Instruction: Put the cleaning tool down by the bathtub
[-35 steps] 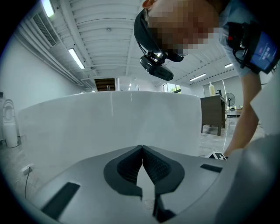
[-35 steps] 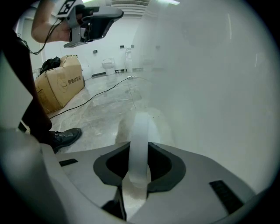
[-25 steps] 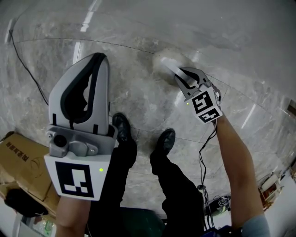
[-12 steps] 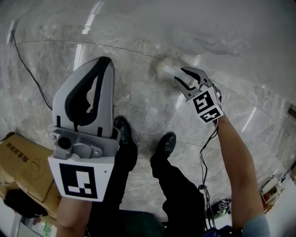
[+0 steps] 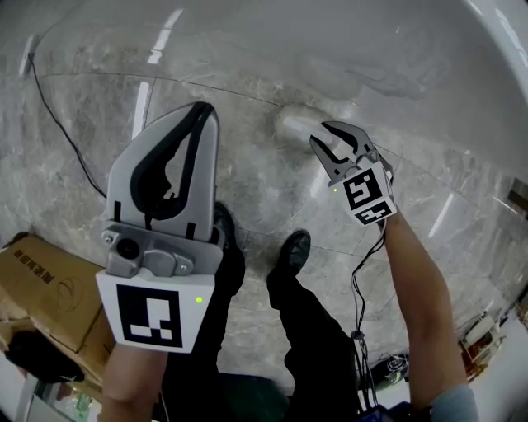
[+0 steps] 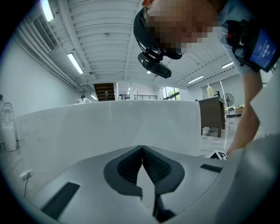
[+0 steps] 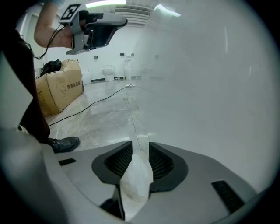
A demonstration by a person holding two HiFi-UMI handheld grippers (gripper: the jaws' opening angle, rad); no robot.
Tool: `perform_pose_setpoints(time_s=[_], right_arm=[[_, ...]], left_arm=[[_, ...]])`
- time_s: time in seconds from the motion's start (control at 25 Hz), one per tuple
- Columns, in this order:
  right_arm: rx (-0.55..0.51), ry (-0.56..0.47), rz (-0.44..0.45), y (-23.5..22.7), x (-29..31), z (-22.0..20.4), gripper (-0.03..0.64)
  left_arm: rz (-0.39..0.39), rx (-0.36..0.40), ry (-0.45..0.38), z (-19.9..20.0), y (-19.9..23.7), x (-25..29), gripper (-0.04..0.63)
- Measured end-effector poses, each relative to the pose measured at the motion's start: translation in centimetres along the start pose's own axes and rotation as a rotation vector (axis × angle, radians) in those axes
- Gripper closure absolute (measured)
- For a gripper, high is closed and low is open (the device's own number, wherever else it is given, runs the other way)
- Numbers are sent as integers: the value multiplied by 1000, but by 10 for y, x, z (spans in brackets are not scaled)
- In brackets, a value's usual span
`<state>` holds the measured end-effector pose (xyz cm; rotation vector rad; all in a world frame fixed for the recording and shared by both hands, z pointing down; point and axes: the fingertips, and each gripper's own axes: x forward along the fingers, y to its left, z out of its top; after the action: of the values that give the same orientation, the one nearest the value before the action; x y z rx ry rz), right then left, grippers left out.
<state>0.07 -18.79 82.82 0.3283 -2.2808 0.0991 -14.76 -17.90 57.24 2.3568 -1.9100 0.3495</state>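
- The white cleaning tool (image 5: 290, 126) lies on the floor (image 5: 247, 49) just beside the bathtub (image 5: 505, 25).
- The right gripper (image 5: 322, 133) is spread, its jaws just eased inward, with the tool between them unpinched.
- The left gripper (image 5: 202, 108), farther from the bathtub, is pressed together and empty.

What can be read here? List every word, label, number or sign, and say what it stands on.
No text reads clearly.
Dark print on the brown cardboard box: too blurred to read.
On the white gripper cubes, the black-and-white square markers: patterns only, no letters or numbers.
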Motion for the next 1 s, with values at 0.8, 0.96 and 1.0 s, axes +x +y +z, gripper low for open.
perform_pose_setpoints(time_s=[0.8, 0.96, 1.0], right_arm=[[200, -584, -396, -6, -311, 346, 601], [199, -621, -459, -26, -351, 376, 603], [204, -628, -467, -30, -357, 380, 603]], left_arm=[[62, -33, -112, 249, 1, -59, 578], [67, -33, -139, 284, 1, -55, 578], [64, -31, -145, 290, -1, -53, 578]])
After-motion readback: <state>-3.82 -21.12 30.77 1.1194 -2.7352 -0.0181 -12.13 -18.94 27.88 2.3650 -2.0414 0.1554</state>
